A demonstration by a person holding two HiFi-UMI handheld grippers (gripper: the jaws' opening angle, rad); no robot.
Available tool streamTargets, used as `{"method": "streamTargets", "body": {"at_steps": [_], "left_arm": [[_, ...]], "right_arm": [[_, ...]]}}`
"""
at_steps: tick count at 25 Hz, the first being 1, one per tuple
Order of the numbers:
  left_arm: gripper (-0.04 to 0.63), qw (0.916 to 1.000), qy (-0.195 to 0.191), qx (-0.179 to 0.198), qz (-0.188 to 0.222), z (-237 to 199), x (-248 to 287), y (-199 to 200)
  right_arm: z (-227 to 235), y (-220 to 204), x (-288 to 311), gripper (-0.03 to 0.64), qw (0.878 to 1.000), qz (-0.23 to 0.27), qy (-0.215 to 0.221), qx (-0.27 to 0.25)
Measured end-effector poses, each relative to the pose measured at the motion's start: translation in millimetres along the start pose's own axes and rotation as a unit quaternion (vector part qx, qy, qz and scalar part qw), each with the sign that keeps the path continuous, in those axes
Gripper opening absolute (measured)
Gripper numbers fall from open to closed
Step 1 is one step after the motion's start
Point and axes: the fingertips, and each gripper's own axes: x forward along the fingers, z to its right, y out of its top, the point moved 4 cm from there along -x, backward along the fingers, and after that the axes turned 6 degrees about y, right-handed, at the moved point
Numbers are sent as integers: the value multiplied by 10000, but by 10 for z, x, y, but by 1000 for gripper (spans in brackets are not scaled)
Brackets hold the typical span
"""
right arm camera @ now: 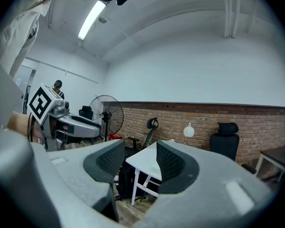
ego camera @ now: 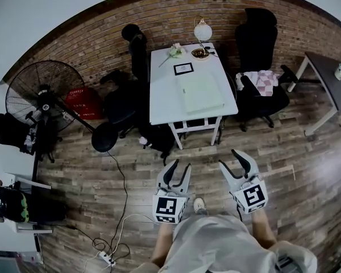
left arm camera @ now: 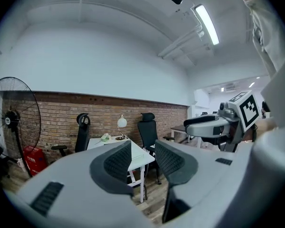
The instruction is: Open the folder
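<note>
Folder [ego camera: 202, 92]: pale green, flat, apparently closed, on right half of white table [ego camera: 165, 95] at far centre of room. Well apart from both grippers. Further back on same table: small black picture frame [ego camera: 183, 68], lamp [ego camera: 202, 32], flowers [ego camera: 175, 51]. Black chair [ego camera: 256, 38] right of table; standing fan [ego camera: 37, 95] far left.

Left gripper [ego camera: 179, 165]: jaws spread, nothing between them, only distant table and chair visible through the gap. Right gripper [ego camera: 227, 157]: likewise spread and empty. Both held low over wooden floor [ego camera: 284, 169], near the body, pointing toward table.

Step in hand, by judgement: approach. Opening not yet begun.

To do it well:
- Close in squarely on near edge of table, grippers level.
- Spine side not readable from here; check before committing.
- Likely best: pin spine side with one gripper, slip one jaw of the other under free edge of top cover, pinch cover alone, lift in an arc about spine.

Risks: thin cover flush with tabletop, hard to get under. Light folder prone to sliding if pushed unpinned.
</note>
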Motion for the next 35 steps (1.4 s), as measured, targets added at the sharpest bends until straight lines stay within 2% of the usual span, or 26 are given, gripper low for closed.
{"method": "streamTargets", "body": {"at_steps": [6, 18, 28, 35], "left_arm": [[156, 10000, -16, 8, 37, -182, 191, -7], [156, 10000, -8, 36, 56, -503, 533, 58], [156, 10000, -25, 68, -7, -629, 944, 81], [156, 10000, 47, 65, -38, -768, 1311, 107]], "right_arm": [[80, -27, 170, 210, 9999, 20, -152, 36], [246, 40, 596, 210, 9998, 84, -80, -171], [563, -44, 847, 210, 9999, -9, -145, -24], [867, -23, 1154, 210, 9997, 85, -20, -224]]}}
